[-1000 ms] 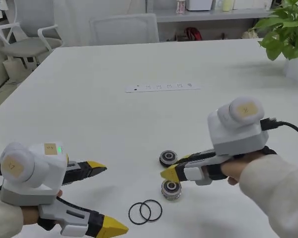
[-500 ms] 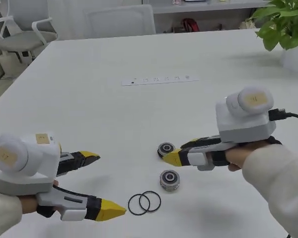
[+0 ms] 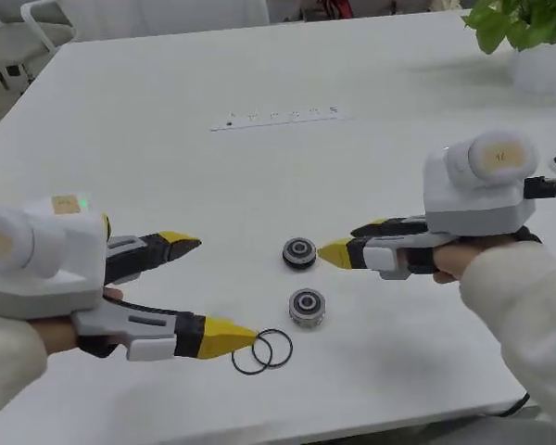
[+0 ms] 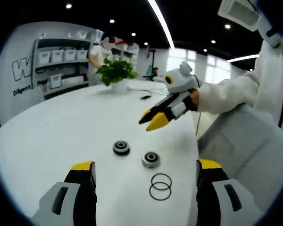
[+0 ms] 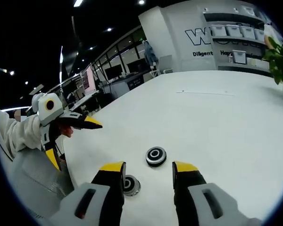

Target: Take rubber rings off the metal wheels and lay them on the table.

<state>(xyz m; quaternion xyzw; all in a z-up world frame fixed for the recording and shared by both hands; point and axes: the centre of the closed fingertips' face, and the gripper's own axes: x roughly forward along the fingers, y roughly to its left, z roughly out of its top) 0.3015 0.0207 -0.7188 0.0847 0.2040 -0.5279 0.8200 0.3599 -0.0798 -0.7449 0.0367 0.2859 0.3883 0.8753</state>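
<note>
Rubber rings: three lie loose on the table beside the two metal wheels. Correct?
No: two rubber rings, not three, lie loose on the table beside the two metal wheels. The left gripper view shows the pair overlapping.

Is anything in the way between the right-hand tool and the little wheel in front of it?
Nothing visible. Bare table lies between the right tool and the farther wheel; the nearer wheel sits off to one side.

Wheels [image 3: 307,305] shiny metal; rings [image 3: 263,351] black rubber; table [image 3: 213,185] matt white.
</note>
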